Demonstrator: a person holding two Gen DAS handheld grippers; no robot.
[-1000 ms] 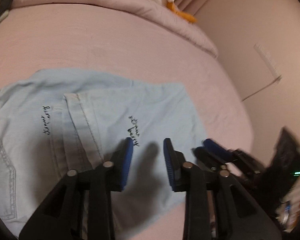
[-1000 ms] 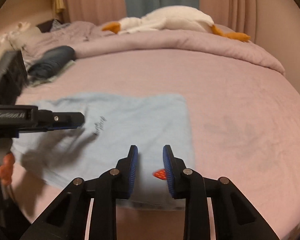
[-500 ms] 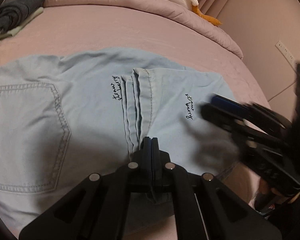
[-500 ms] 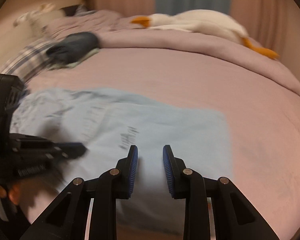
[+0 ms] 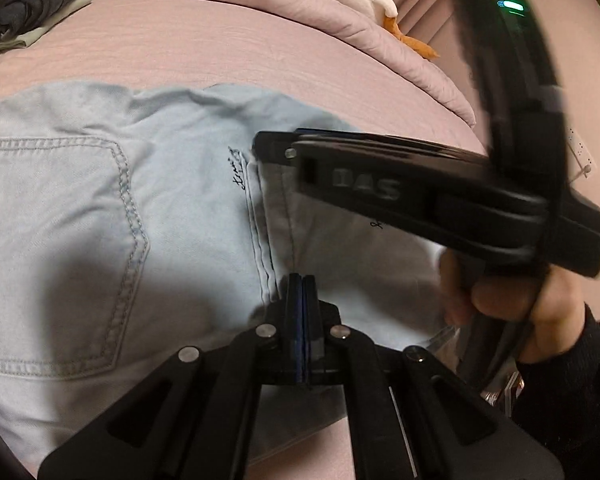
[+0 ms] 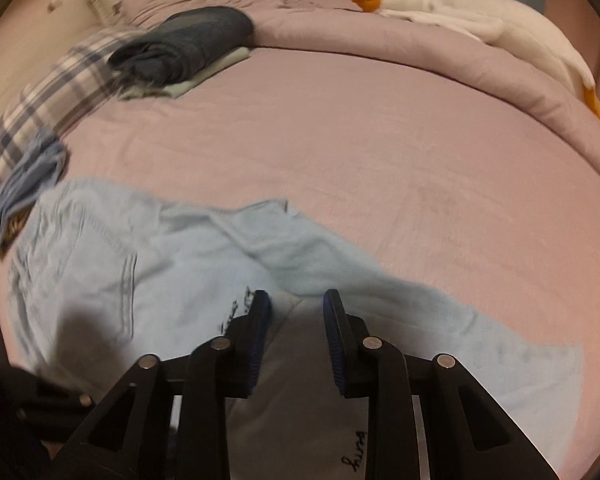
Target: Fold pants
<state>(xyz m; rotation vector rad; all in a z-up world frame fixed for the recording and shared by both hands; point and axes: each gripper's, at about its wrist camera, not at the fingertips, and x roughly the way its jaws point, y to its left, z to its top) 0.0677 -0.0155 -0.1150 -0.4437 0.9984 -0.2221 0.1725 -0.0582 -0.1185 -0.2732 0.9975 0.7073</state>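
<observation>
Light blue denim pants (image 5: 100, 220) lie folded on the pink bed, back pocket to the left, leg hems doubled over the seat. My left gripper (image 5: 299, 284) is shut on the near hem edge of the folded leg. The right gripper body (image 5: 400, 188) crosses the left wrist view above the pants, its tips over the far end of the hem. In the right wrist view the pants (image 6: 160, 272) spread below, and my right gripper (image 6: 296, 312) is open, its jaws astride the raised hem fold, not closed on it.
The pink bed sheet (image 6: 380, 140) extends beyond the pants. Folded dark clothes (image 6: 188, 44) sit at the back left on a plaid pillow (image 6: 52, 96). A blue cloth (image 6: 28, 184) lies left of the pants. A white goose plush (image 6: 480, 24) rests on the rolled duvet.
My left gripper has stayed shut on the hem. The right gripper has swung left over the pants to the far hem end, still open.
</observation>
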